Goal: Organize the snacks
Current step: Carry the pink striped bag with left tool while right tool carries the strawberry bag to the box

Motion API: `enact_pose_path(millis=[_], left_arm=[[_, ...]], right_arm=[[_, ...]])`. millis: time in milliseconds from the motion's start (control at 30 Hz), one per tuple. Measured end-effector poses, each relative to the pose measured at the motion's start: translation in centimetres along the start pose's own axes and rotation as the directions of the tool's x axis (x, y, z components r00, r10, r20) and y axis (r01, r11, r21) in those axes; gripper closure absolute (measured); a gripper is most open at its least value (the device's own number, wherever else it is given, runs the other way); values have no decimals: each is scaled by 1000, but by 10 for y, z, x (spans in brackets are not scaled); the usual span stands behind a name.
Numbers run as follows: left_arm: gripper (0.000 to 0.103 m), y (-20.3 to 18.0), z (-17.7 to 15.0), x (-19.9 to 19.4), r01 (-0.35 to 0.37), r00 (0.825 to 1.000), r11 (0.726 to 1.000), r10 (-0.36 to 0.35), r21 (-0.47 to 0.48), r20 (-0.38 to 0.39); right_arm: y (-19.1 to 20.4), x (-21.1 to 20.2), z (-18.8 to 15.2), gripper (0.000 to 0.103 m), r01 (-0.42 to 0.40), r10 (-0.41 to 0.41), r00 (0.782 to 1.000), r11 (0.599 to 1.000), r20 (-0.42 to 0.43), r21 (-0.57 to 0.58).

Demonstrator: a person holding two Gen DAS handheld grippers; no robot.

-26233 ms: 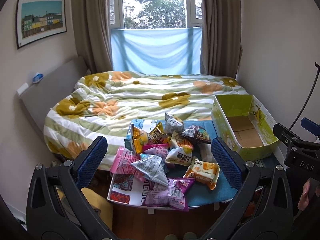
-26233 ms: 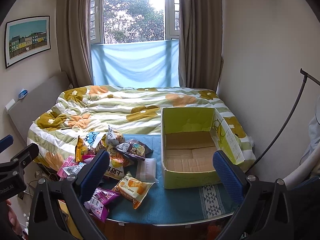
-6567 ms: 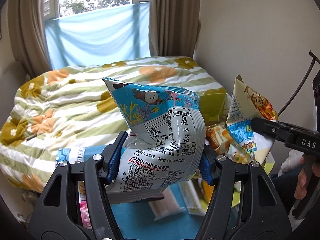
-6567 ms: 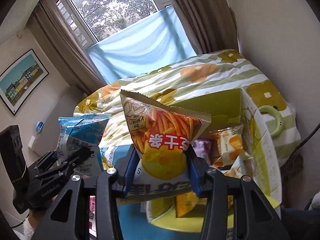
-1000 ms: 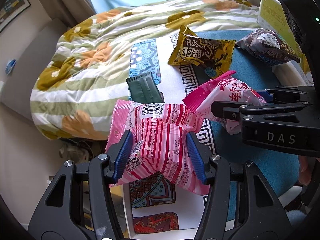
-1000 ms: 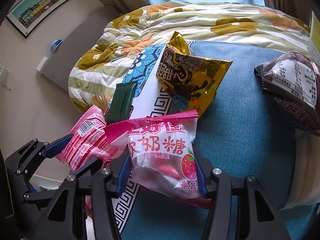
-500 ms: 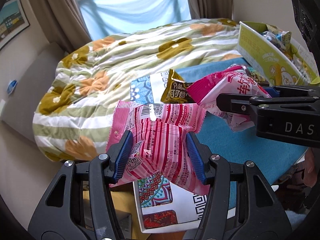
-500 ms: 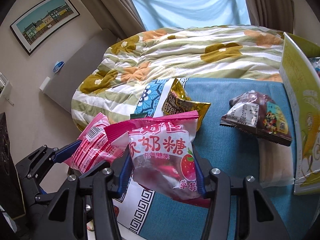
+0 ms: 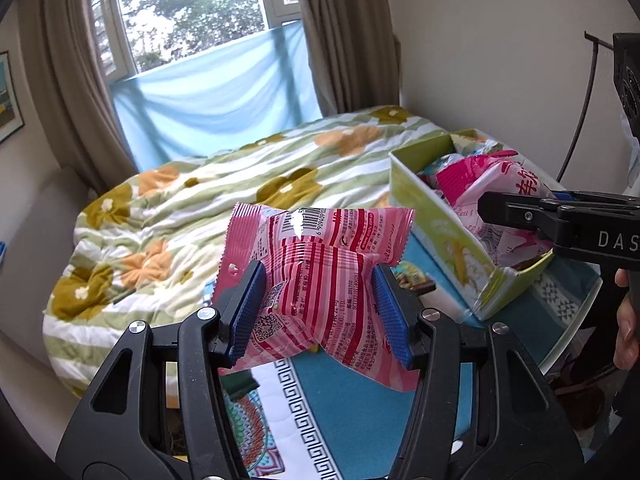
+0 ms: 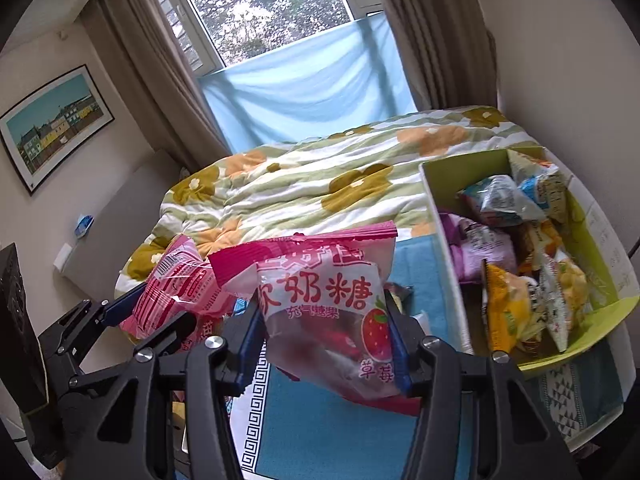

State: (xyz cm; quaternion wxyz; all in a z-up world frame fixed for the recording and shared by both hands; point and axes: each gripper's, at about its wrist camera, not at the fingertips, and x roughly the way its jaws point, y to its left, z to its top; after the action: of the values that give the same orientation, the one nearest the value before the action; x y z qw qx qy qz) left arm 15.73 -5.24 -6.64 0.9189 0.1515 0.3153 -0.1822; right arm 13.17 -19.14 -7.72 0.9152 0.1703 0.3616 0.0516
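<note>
Left gripper (image 9: 318,312): closed on a pink striped snack bag (image 9: 316,276), blue pads pinching its lower half so the barcode end stands up above them.
Right gripper (image 10: 322,340): clamped on a strawberry candy bag (image 10: 324,308), red top seam up, belly bulging between the pads.
Green cardboard box (image 10: 436,216): at about two o'clock from the right gripper, already well stocked with chip and candy packets – little bare floor shows.
Blue tablecloth (image 10: 324,432): below both grippers; a patterned white mat (image 9: 296,412) lies on it at six o'clock in the left view.
Still on the table: something dark peeks out at four o'clock of the striped bag, possibly another packet, though too hidden to name.
Step in hand: I judge both bags are being carried to the box.
Risk, collision: the two grippers ride close together, so converging on the box could knock one bag against the other tool.
Risk, overflow: released on the heap, a puffy bag may slide over the low near wall.
Risk, slip: slick film under a narrow pinch could creep out – especially if swung.
</note>
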Motion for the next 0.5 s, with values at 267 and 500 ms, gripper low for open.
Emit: enact_pose_path(millis=[267, 500], left_arm=[[51, -86, 62, 30, 104, 994, 995, -104, 2, 29], [51, -162, 97, 92, 159, 987, 987, -159, -15, -35]], right_arm=[[-92, -48, 39, 54, 95, -98, 994, 994, 49, 47], [-178, -63, 65, 54, 118, -121, 992, 990, 40, 78]])
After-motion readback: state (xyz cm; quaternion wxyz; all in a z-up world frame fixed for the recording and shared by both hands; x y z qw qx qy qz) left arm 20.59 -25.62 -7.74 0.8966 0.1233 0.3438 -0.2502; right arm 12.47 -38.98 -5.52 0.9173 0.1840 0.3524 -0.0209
